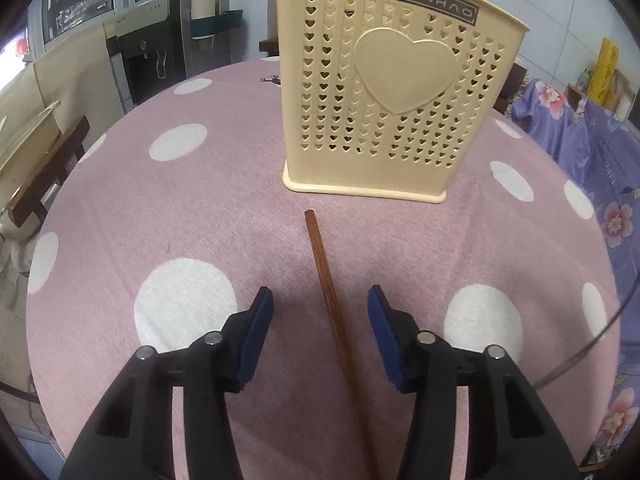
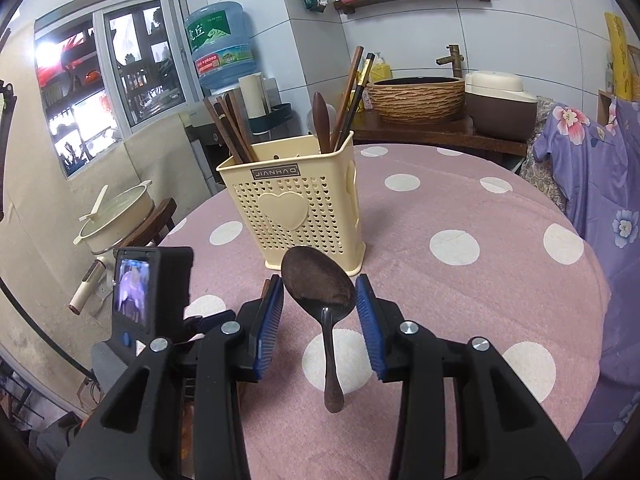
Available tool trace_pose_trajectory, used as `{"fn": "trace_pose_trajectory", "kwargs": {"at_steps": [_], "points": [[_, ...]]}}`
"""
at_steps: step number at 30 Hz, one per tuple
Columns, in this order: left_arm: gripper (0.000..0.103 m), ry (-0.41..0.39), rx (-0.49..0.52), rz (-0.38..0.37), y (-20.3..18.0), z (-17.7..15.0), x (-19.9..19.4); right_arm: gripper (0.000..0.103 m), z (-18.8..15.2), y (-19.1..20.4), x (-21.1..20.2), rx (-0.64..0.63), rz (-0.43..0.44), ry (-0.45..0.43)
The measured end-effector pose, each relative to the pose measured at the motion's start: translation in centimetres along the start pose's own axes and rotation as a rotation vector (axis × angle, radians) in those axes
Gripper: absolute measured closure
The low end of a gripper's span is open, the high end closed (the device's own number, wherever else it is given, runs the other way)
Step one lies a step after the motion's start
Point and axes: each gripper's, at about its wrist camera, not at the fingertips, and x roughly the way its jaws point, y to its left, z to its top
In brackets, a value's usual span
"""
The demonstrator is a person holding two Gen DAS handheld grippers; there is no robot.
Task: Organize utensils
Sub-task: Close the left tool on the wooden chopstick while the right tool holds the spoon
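Left gripper (image 1: 320, 300), fingers spread, straddles a chopstick (image 1: 332, 300); right gripper (image 2: 319, 288), also spread, straddles a spoon (image 2: 320, 284). Next likely: pinch, lift into the holder (image 2: 296, 208).

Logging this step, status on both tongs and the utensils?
Left tongs open, straddling chopstick on the table. Right tongs open around dark spoon, not clamped. Holder ahead, path unobstructed.

1. The left wrist view looks forward and down, close over the polka-dot tablecloth (image 1: 180, 216), with the cream utensil holder (image 1: 392, 92) near, upper centre.
2. The right wrist view sits higher and farther back, facing the same utensil holder (image 2: 296, 208) at mid-frame.
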Motion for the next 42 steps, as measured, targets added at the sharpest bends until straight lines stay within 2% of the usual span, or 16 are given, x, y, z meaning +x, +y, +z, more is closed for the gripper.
{"fn": "trace_pose_trajectory", "kwargs": {"at_steps": [1,8,11,13,17,23,27,29,32,34,36,42], "points": [[0.059,-0.003,0.000,0.010,0.1,0.1,0.1,0.065,0.0,0.0,0.0,-0.001,0.000,0.000],[0.092,-0.010,0.014,0.080,1.0,1.6,1.3,0.065,0.1,0.1,0.3,0.002,-0.002,0.003],[0.093,0.001,0.006,0.066,1.5,2.2,1.7,0.067,0.0,0.3,0.4,-0.006,-0.008,0.006],[0.093,-0.001,0.013,0.070,1.4,2.3,1.8,0.076,0.1,0.2,0.6,-0.007,-0.008,0.017],[0.093,-0.011,0.022,0.079,1.1,2.3,1.8,0.077,-0.2,0.3,1.2,-0.006,-0.018,0.028],[0.094,-0.007,0.004,0.047,1.7,2.2,1.7,0.077,-0.4,0.2,1.9,-0.012,-0.020,0.039],[0.094,-0.011,0.007,0.037,1.9,2.1,1.7,0.069,-0.5,-0.1,3.5,-0.048,-0.021,0.089],[0.094,-0.007,0.000,0.023,2.2,2.2,1.7,0.060,-0.6,-0.5,5.1,-0.051,-0.001,0.142],[0.095,0.008,-0.029,-0.009,3.0,2.5,1.7,0.058,-1.2,0.1,8.2,-0.130,0.013,0.234],[0.095,0.018,-0.045,-0.027,3.2,2.6,1.7,0.058,-1.4,0.8,10.0,-0.183,-0.023,0.254],[0.095,0.021,-0.050,-0.029,3.3,2.6,1.8,0.058,-1.3,1.2,12.0,-0.202,-0.011,0.295],[0.095,0.026,-0.074,-0.051,4.1,2.7,1.8,0.058,-0.7,1.6,16.4,-0.253,-0.042,0.347]]}}
